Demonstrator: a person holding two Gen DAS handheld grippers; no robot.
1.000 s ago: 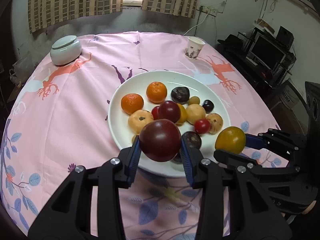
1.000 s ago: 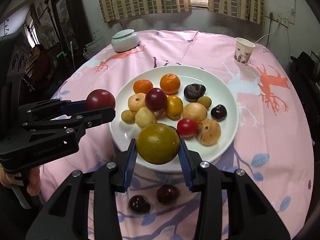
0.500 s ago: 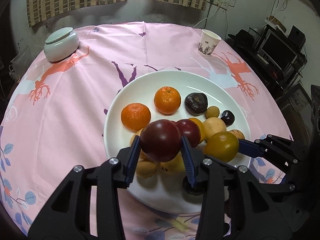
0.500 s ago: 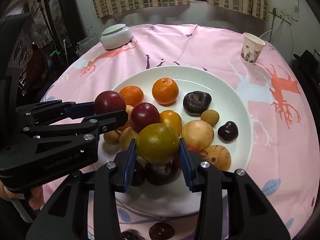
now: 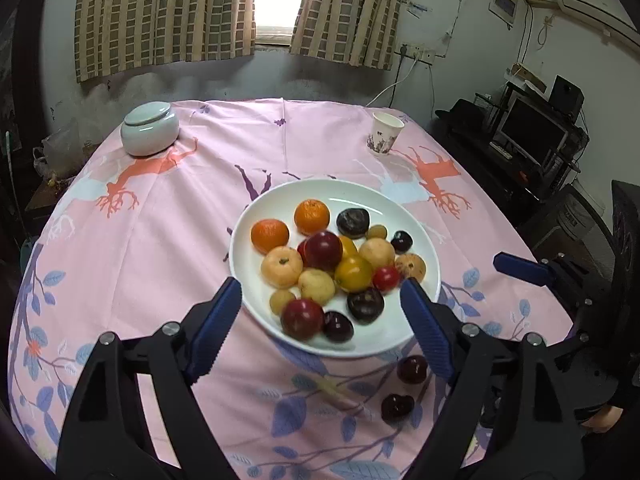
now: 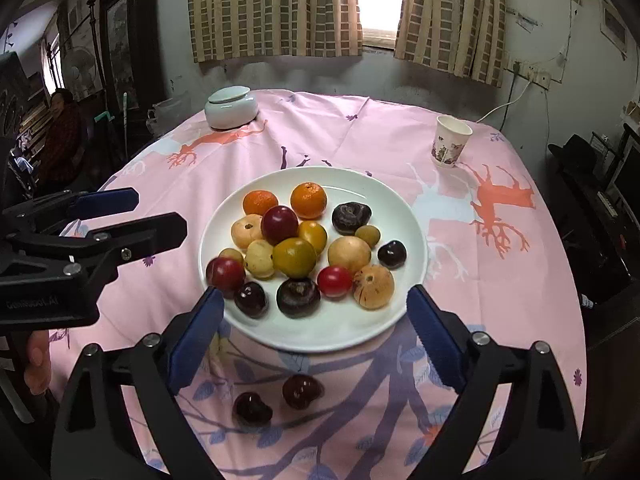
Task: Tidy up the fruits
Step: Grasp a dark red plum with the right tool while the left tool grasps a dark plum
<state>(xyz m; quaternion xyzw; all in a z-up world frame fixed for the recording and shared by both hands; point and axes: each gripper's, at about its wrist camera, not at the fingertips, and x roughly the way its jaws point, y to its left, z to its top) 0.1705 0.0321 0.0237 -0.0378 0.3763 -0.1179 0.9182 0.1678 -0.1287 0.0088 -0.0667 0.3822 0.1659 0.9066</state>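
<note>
With both fruits dropped on the plate (image 5: 416, 320), each hand-held gripper (image 5: 320, 324) (image 6: 316, 332) is gaping empty, jaws just opened; two dark fruits (image 6: 302, 391) on the counter (image 5: 160, 240) awaiting pickup

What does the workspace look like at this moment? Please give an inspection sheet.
Surface: round table under a pink tablecloth.
Job's things: white plate holds the fruit pile; two dark fruits lie on the cloth in front of it.
Clutter: lidded ceramic jar; paper cup.
Grippers: left gripper open, nothing between its fingers; right gripper open, also empty; both have just been opening.
Cables: white cable runs to a wall socket.
Surroundings: curtains, a monitor, a person seated at left.
</note>
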